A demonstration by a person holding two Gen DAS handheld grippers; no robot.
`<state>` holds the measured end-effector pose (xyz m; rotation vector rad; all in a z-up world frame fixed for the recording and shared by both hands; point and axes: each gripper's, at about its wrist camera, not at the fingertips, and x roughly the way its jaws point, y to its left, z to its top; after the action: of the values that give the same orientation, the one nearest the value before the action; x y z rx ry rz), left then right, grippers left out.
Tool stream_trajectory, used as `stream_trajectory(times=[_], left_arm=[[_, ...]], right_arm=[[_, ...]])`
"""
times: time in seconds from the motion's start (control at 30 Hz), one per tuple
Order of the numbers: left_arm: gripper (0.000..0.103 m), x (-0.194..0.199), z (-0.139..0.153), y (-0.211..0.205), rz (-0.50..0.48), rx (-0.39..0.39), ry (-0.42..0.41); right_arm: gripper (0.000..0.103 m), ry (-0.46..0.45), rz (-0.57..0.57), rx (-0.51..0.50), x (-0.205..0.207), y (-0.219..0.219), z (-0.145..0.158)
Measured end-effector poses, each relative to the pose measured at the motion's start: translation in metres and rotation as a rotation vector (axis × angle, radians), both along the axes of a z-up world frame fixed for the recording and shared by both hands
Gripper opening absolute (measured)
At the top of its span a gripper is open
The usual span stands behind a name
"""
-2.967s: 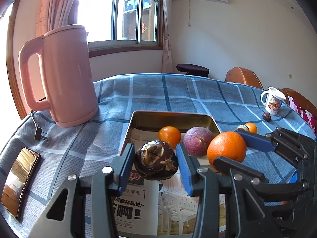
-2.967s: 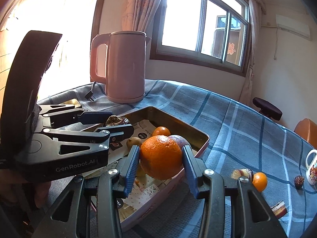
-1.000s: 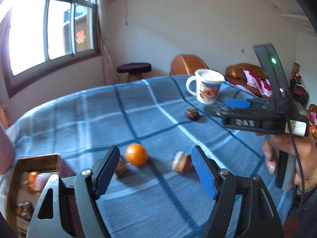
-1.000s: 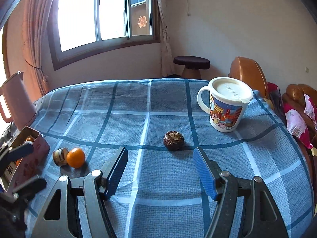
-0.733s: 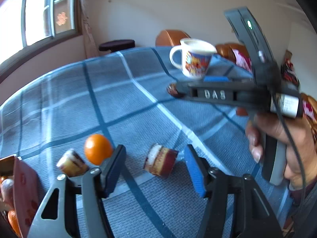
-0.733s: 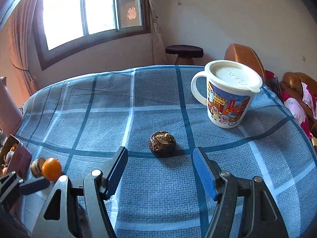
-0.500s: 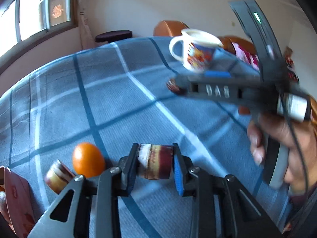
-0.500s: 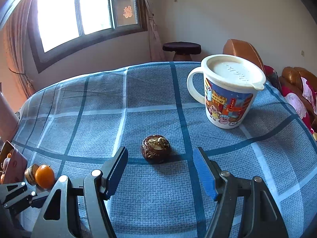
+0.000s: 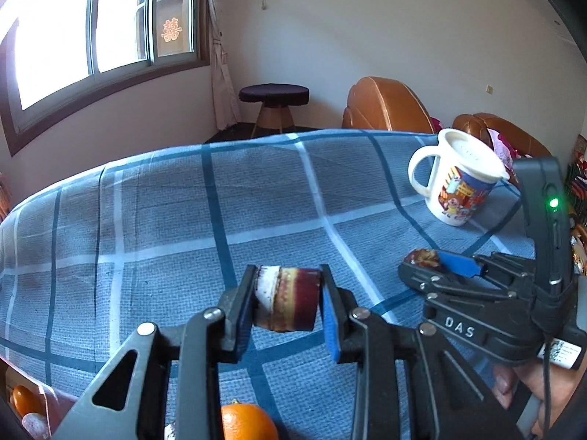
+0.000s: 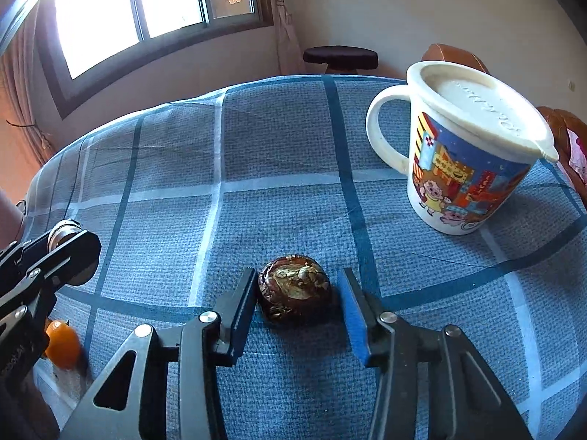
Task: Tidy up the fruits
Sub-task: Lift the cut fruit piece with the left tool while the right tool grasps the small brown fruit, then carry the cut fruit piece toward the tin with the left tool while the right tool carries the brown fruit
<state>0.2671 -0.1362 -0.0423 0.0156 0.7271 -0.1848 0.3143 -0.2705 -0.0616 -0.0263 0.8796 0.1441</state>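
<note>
My left gripper (image 9: 288,304) is shut on a cut piece of dark red fruit with a white end (image 9: 290,302) and holds it just above the blue checked tablecloth (image 9: 165,220). My right gripper (image 10: 297,306) straddles a dark brown round fruit (image 10: 295,299) that rests on the cloth. Its jaws are closing: the left pad is at the fruit's side, and a small gap remains at the blue right pad (image 10: 352,311). A small orange (image 9: 247,421) lies below the left gripper and also shows as the orange (image 10: 62,341) in the right wrist view.
A lidded cartoon mug (image 10: 469,146) stands just right of and behind the brown fruit. The tray's corner (image 9: 47,403), with fruit inside, shows at the lower left. A stool (image 9: 273,95) and brown chairs (image 9: 385,106) stand beyond the table's far edge.
The left gripper closed on the cut fruit piece and lifted it off the cloth. The right gripper moved in over the brown fruit and its jaws narrowed around it.
</note>
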Motion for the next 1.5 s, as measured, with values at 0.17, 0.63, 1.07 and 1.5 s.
stream_trajectory(times=[0.17,0.63,1.07,1.5], left_arm=[[0.033,0.002,-0.006,-0.003,-0.009,-0.024,0.015],[0.033,-0.018,0.012,0.003,-0.016,-0.041,-0.052],[0.033,-0.055,0.024,0.004,-0.051,-0.047,-0.101],[0.033,-0.093,0.027,0.014,-0.071,-0.059,-0.127]], right_arm=[[0.041,-0.021,0.022,0.004,-0.006,0.004,0.003],[0.041,-0.211,0.036,0.003,-0.061,0.000,0.026],[0.041,-0.341,0.029,-0.017,-0.082,0.012,0.040],[0.041,-0.388,0.045,-0.007,-0.123,0.021,0.044]])
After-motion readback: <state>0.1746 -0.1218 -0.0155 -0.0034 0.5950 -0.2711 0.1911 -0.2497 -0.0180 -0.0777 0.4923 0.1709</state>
